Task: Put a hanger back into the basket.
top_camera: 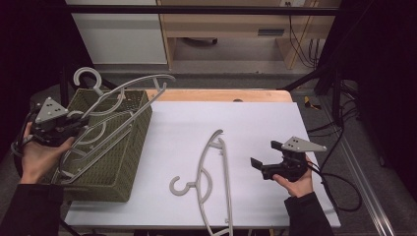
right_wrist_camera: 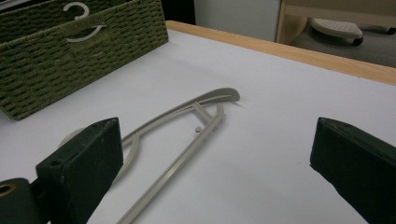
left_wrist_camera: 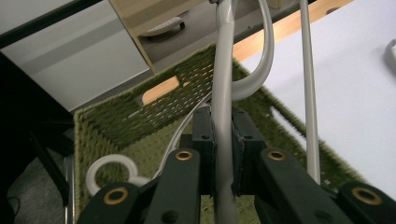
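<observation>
One hanger (top_camera: 118,105) clamped in left tool (top_camera: 74,125), tilted up-right over basket (top_camera: 130,162), right tool (top_camera: 263,160) wide.

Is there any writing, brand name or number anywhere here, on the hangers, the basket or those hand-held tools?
None can be read.
The hanger on the table, the hanger in the left tool and the green basket show no lettering.
The left tool and right tool bear no visible label.

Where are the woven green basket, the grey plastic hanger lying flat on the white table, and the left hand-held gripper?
Woven green basket (top_camera: 129,162), high view, its near right wall.
Grey plastic hanger on the table (top_camera: 225,162), high view, its straight bar.
Left hand-held gripper (left_wrist_camera: 223,140), left gripper view, between its fingertips.
</observation>
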{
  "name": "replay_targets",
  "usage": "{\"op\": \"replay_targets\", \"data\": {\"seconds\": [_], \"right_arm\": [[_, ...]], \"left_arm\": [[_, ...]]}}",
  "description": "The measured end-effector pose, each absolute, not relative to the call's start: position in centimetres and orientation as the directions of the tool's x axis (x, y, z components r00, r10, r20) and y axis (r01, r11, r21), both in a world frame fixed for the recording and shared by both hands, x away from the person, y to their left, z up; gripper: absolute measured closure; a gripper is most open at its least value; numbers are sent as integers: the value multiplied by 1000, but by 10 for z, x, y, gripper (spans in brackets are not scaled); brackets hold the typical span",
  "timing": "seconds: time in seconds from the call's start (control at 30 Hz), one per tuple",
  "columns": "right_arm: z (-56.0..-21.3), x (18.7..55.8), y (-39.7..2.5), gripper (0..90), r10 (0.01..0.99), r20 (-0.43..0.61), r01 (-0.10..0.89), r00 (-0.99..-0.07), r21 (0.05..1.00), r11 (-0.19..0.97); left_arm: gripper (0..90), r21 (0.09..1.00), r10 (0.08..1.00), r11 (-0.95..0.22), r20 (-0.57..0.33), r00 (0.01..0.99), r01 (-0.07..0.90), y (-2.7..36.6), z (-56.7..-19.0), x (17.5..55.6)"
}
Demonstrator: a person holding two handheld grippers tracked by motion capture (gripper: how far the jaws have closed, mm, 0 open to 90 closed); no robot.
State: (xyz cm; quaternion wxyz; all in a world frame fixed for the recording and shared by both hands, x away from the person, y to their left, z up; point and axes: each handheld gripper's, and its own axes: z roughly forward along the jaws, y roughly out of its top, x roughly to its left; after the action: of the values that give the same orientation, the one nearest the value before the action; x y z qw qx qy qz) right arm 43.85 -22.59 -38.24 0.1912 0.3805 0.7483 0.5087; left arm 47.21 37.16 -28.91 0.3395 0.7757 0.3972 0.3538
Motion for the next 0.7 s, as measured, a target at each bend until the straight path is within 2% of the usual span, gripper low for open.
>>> {"op": "replay_targets", "data": {"seconds": [0.7], "right_arm": [[-383, 439, -224, 32, 762, 103, 379, -640, 904, 196]], "left_arm": [[819, 776, 909, -397, 260, 325, 490, 441, -326, 479]]}}
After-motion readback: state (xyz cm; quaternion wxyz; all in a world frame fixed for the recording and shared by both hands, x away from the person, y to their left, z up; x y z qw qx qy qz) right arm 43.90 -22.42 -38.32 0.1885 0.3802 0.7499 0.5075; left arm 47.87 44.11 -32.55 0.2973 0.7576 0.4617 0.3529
